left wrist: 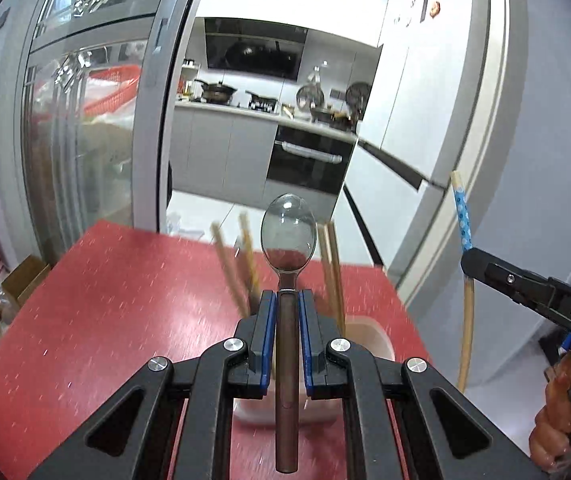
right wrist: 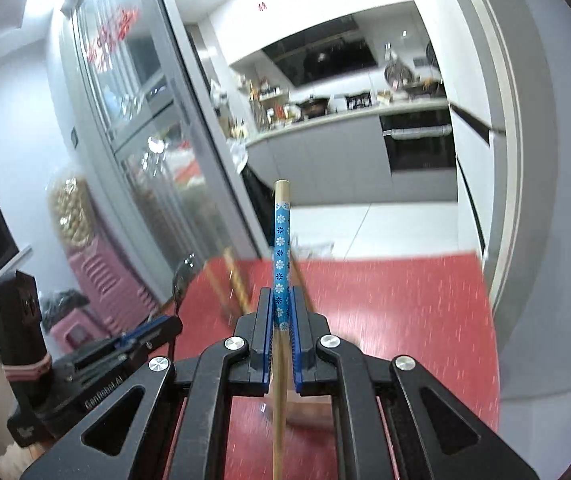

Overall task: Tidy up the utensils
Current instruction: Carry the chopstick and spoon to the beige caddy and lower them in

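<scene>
Your left gripper [left wrist: 287, 300] is clamped on the brown handle of a spoon [left wrist: 288, 236], bowl pointing to 12 o'clock above the red table [left wrist: 105, 300]. Your right gripper [right wrist: 281, 304] is closed on a chopstick [right wrist: 281, 240] with a blue flowered band, upright. Blurred wooden chopsticks [left wrist: 245, 264] stand in a pale holder [left wrist: 369, 340], just behind the spoon at 11 and 1 o'clock.

Bright indoor light, maybe overhead; heavy fisheye bending, dark corners; red table [left wrist: 105, 300] motion-blurred.
</scene>
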Motion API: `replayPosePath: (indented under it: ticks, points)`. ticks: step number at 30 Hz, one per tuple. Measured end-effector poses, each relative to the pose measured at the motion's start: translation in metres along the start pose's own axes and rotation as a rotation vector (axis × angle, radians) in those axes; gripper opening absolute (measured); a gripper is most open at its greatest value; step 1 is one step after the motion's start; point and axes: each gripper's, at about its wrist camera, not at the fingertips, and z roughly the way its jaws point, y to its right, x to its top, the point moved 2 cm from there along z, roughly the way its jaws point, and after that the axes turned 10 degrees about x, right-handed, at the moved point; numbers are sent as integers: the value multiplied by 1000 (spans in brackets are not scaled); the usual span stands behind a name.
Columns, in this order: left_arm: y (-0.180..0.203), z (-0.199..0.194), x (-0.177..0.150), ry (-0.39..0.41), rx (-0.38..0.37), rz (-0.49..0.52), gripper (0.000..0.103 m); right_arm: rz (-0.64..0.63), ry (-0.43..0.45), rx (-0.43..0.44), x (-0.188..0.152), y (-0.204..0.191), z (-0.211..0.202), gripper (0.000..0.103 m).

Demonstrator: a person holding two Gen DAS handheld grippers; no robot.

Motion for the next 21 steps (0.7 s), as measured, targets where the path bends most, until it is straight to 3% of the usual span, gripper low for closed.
replayPosePath:
  ticks: [10,21]
  points:
    - [7,38,20,116,11,-59,37,-52,107,-38,40,10,47,8]
    - [14,73,-6,163,50,-46,37,-178,168,-92,17,16,84,8]
